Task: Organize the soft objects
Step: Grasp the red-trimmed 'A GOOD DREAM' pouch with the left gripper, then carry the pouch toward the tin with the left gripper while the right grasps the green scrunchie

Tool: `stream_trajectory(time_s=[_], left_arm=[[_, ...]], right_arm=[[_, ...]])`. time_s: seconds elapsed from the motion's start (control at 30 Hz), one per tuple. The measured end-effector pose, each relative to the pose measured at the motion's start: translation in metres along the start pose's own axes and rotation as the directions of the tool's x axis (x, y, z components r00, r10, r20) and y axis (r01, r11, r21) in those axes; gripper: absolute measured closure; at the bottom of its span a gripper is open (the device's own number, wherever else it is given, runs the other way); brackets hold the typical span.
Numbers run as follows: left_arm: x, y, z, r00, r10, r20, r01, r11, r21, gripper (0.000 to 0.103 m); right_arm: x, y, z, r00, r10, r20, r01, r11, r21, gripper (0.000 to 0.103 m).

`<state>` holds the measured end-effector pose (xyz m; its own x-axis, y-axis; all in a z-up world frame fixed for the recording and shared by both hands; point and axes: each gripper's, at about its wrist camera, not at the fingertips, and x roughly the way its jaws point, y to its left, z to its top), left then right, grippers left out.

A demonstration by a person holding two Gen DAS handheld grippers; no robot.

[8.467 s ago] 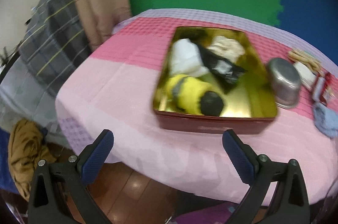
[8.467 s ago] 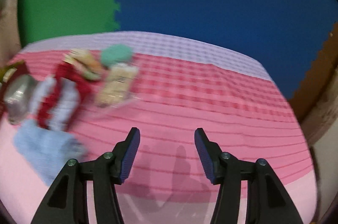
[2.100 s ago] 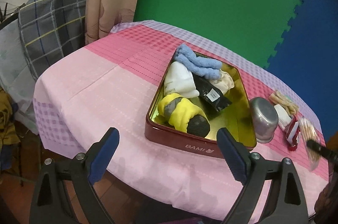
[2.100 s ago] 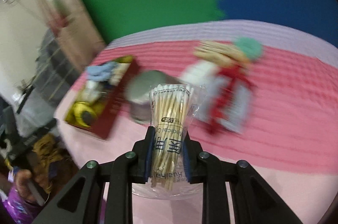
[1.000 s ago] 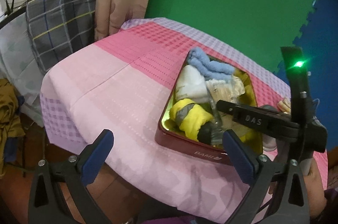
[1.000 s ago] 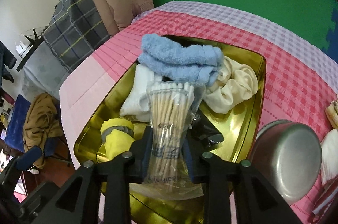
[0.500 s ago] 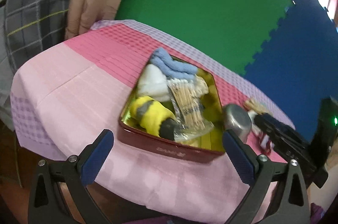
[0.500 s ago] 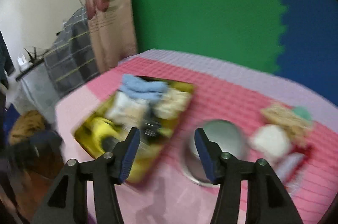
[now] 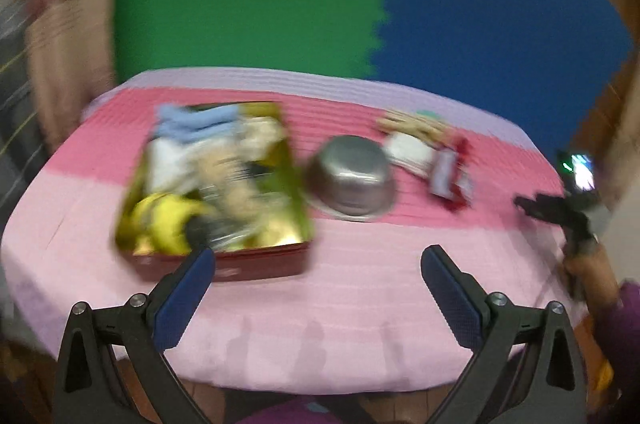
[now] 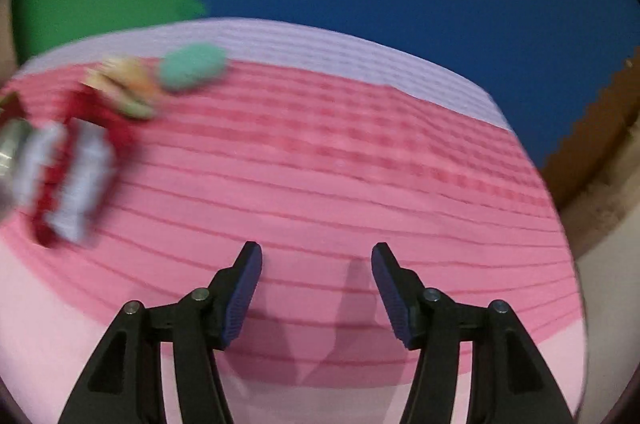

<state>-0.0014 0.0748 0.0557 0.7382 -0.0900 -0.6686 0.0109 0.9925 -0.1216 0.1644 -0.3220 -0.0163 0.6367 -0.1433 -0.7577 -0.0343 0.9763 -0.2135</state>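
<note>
1. Left gripper (image 9: 316, 266) low centre of the left wrist view, black plastic arms, blue ribbed pads spread wide, nothing between them
2. Right gripper (image 10: 316, 274) low centre of the right wrist view, same black arms and blue pads (image 10: 242, 298), spread apart and empty, shadow on the cloth under them
3. Tin tray (image 9: 260, 262) left of centre in the left view, rectangular, red outside, shiny gold inside, motion blurred; its front wall sits just behind the left pad (image 9: 182, 300)
4. Soft things piled in the tray: blue towel roll (image 9: 196, 122) at the far end, white cloth (image 9: 164, 164) below it, yellow plush roll (image 9: 164, 218) at the near left corner, clear crinkly bag of cotton swabs (image 9: 232, 188) lying across the middle
5. Metal bowl (image 9: 352, 178) upside down, round, brushed steel, just right of the tray
6. Right of the bowl: red and white packet (image 9: 448, 178), white pad (image 9: 408, 152), tan bundle (image 9: 416, 128), all blurred
7. Right view upper left: mint green oval (image 10: 192, 66), soft-looking, beside the tan bundle and the packet
8. Tablecloth (image 10: 340, 152) waffle-textured, pink with a lilac band at the far rounded edge; wide bare stretch across centre and right of the right view, and bare pale pink strip along the near edge in the left view
9. Green and blue foam mats behind, jigsaw seam
</note>
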Motion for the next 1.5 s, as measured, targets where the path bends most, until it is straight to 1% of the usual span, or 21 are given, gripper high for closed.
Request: stream_trajectory(time_s=[0.03,0.07,0.1,0.17,0.27,0.37,0.4,0.47,0.53,0.6,0.73,0.9,0.97,1.0,1.03,1.07,1.1,1.13,1.23,1.3,1.5], left_arm=[[0.004,-0.013,0.005,1.0,-0.024,-0.006,0.024,0.999,0.039,0.002],[0.009,-0.027,0.013,0.998,-0.07,-0.007,0.07,0.994,0.078,0.002],[0.013,-0.037,0.019,0.994,-0.108,-0.006,0.108,0.989,0.104,0.001],[0.029,-0.058,0.034,0.982,-0.187,-0.02,0.187,0.969,0.158,0.001],[0.06,-0.082,0.054,0.964,-0.26,-0.048,0.264,0.939,0.22,0.001],[0.102,-0.1,0.068,0.955,-0.277,-0.104,0.295,0.921,0.254,0.002],[0.121,-0.106,0.073,0.948,-0.283,-0.146,0.312,0.918,0.247,0.002],[0.144,-0.112,0.077,0.938,-0.29,-0.192,0.331,0.912,0.24,0.002],[0.166,-0.117,0.079,0.933,-0.273,-0.233,0.326,0.916,0.234,0.002],[0.176,-0.122,0.076,0.93,-0.266,-0.254,0.327,0.915,0.238,0.002],[0.19,-0.133,0.073,0.937,-0.231,-0.263,0.303,0.911,0.279,0.002],[0.204,-0.147,0.071,0.921,-0.227,-0.316,0.319,0.905,0.28,0.003],[0.211,-0.15,0.069,0.9,-0.257,-0.352,0.355,0.9,0.251,0.016],[0.215,-0.151,0.068,0.893,-0.26,-0.368,0.361,0.902,0.238,0.037],[0.221,-0.153,0.065,0.88,-0.255,-0.401,0.365,0.903,0.227,0.071],[0.224,-0.153,0.063,0.87,-0.258,-0.42,0.372,0.902,0.217,0.084],[0.224,-0.152,0.062,0.869,-0.267,-0.416,0.375,0.904,0.204,0.085],[0.22,-0.151,0.062,0.875,-0.278,-0.396,0.374,0.908,0.19,0.09],[0.212,-0.149,0.056,0.872,-0.3,-0.386,0.381,0.912,0.152,0.092],[0.201,-0.144,0.05,0.863,-0.336,-0.378,0.4,0.911,0.103,0.092],[0.138,-0.129,0.029,0.866,-0.408,-0.29,0.434,0.901,0.028,0.092]], right_arm=[[0.0,-0.008,-0.003,1.0,0.02,0.022,-0.02,1.0,0.011,0.038],[-0.001,-0.016,-0.005,0.999,0.018,0.032,-0.019,0.999,0.03,0.03],[-0.001,-0.02,-0.007,0.999,0.011,0.032,-0.012,0.999,0.045,0.029],[0.001,-0.027,-0.007,0.998,0.054,0.029,-0.057,0.995,0.079,0.029],[0.001,-0.028,-0.009,0.997,0.07,0.028,-0.072,0.994,0.076,0.028],[-0.001,-0.028,-0.01,0.995,0.097,0.032,-0.098,0.993,0.061,0.024],[-0.001,-0.028,-0.01,0.994,0.105,0.033,-0.107,0.992,0.061,0.024],[-0.004,-0.028,-0.012,0.992,0.118,0.036,-0.12,0.99,0.07,0.024],[-0.001,-0.03,-0.009,0.989,0.142,0.036,-0.145,0.986,0.082,0.024],[0.002,-0.032,-0.01,0.986,0.16,0.037,-0.163,0.982,0.094,0.024],[0.002,-0.034,-0.01,0.982,0.181,0.046,-0.185,0.978,0.1,0.024],[0.001,-0.035,-0.01,0.979,0.197,0.056,-0.202,0.974,0.105,0.024],[0.0,-0.035,-0.01,0.979,0.196,0.057,-0.201,0.973,0.114,0.024],[0.0,-0.036,-0.011,0.979,0.197,0.059,-0.203,0.972,0.118,0.024],[0.0,-0.037,-0.011,0.979,0.197,0.06,-0.203,0.971,0.122,0.024],[0.0,-0.037,-0.01,0.978,0.197,0.061,-0.203,0.971,0.125,0.024],[0.0,-0.038,-0.01,0.978,0.197,0.061,-0.204,0.971,0.127,0.024],[0.0,-0.038,-0.01,0.979,0.197,0.061,-0.203,0.97,0.13,0.024],[0.001,-0.039,-0.01,0.979,0.196,0.057,-0.202,0.97,0.135,0.024],[0.001,-0.039,-0.01,0.979,0.196,0.056,-0.202,0.97,0.137,0.024],[0.002,-0.039,-0.011,0.98,0.193,0.049,-0.198,0.971,0.136,0.024]])
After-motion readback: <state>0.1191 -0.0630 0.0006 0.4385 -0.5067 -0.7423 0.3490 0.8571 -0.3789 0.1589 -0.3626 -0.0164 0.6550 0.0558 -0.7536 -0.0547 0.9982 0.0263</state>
